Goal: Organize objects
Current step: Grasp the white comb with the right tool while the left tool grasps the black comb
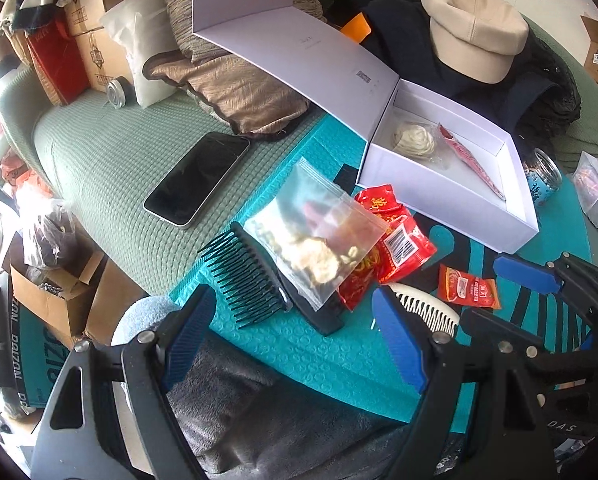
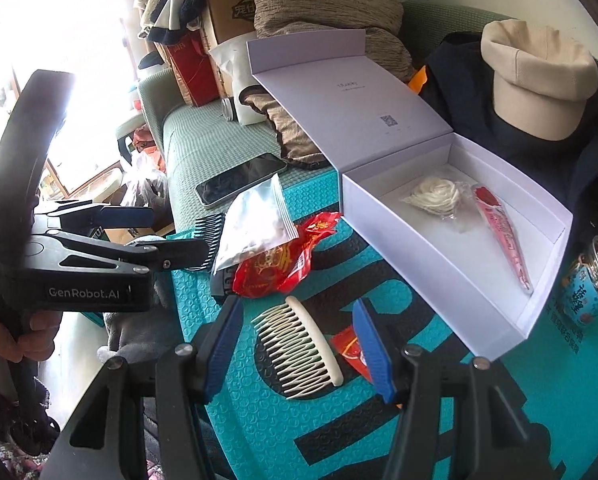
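Observation:
An open white box [image 1: 451, 216] [image 2: 431, 256] lies on the teal mat; inside are a cream coil [image 1: 415, 141] [image 2: 435, 196] and a pink packet [image 1: 475, 164] [image 2: 503, 236]. In front lie a black comb [image 1: 247, 280] [image 2: 207, 232], a clear zip bag of snacks [image 1: 319, 236] [image 2: 255, 228], red snack packets [image 1: 395, 240] [image 2: 279, 264], a small red sachet [image 1: 467, 286] [image 2: 349, 348] and a white comb [image 1: 427, 310] [image 2: 299, 350]. My left gripper [image 1: 295, 332] [image 2: 171, 232] is open and empty before the black comb. My right gripper [image 2: 299, 344] [image 1: 491, 284] is open, fingers either side of the white comb.
A black phone [image 1: 197, 178] [image 2: 241, 178] lies on the green sofa cover. Brown cushions [image 1: 235, 72], cardboard boxes [image 1: 91, 12], a beige cap [image 1: 475, 28] [image 2: 539, 80] on dark clothes, and a glass jar [image 1: 543, 176] [image 2: 591, 280] right of the box surround the mat.

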`<state>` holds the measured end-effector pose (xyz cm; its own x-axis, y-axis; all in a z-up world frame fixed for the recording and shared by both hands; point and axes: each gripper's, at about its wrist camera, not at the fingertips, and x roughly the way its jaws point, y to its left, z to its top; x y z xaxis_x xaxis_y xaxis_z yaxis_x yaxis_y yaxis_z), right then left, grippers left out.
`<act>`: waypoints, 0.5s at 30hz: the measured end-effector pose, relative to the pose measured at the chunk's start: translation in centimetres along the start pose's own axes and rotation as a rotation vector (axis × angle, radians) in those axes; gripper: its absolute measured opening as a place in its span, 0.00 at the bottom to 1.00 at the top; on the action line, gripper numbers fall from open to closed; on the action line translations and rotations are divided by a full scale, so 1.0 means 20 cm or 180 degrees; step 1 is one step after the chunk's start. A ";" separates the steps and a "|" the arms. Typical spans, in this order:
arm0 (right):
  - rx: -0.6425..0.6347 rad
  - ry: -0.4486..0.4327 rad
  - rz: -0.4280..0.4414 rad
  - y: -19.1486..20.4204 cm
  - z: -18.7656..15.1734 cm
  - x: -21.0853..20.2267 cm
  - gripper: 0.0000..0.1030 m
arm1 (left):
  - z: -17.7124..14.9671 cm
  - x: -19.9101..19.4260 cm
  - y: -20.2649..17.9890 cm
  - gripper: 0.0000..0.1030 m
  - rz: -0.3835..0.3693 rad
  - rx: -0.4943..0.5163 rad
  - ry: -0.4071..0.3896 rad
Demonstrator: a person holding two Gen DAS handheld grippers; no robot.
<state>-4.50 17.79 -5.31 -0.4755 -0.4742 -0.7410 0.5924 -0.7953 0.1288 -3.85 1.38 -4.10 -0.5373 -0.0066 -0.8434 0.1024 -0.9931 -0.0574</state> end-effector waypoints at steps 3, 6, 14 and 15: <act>-0.0031 0.0054 0.0026 0.01 -0.01 0.04 0.56 | -0.02 0.03 0.04 0.77 0.0022 -0.0061 0.0054; -0.0056 0.0096 0.0052 0.02 -0.02 0.07 0.56 | -0.04 0.07 0.07 0.77 0.0005 -0.0138 0.0097; -0.0052 0.0249 0.0044 0.02 -0.05 0.16 0.56 | -0.08 0.18 0.12 0.77 0.0045 -0.0239 0.0235; -0.0046 0.0266 0.0031 0.01 -0.06 0.16 0.56 | -0.08 0.19 0.13 0.77 0.0074 -0.0252 0.0246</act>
<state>-5.18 16.52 -8.48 -0.4142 -0.4483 -0.7921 0.6064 -0.7849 0.1271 -4.33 -1.03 -8.31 -0.4682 -0.0174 -0.8834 0.1813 -0.9804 -0.0768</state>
